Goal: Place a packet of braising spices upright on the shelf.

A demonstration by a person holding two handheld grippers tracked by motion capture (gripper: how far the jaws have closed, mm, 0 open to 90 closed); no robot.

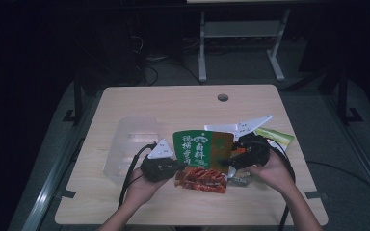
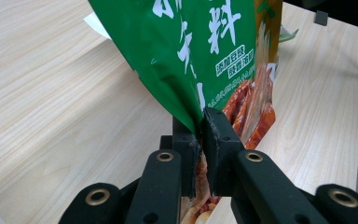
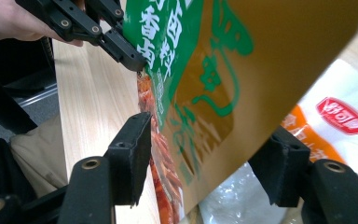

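Two grippers work on one green and gold snack pouch, which stands upright a little below the middle of the wooden table. At about 9 o'clock of the pouch, the left gripper has its jaws pressed together on the pouch's lower edge; in the left gripper view the two black pads pinch the green foil with almost no gap. At about 3 o'clock of the pouch, the right gripper has its jaws standing apart, one on each side of the pouch; in the right gripper view the pouch passes between them and the pads do not press on it. A clear plastic box lies at 9 o'clock on the table, well apart from the pouch. Just beside the pouch, at 3 o'clock, other snack bags lie flat.
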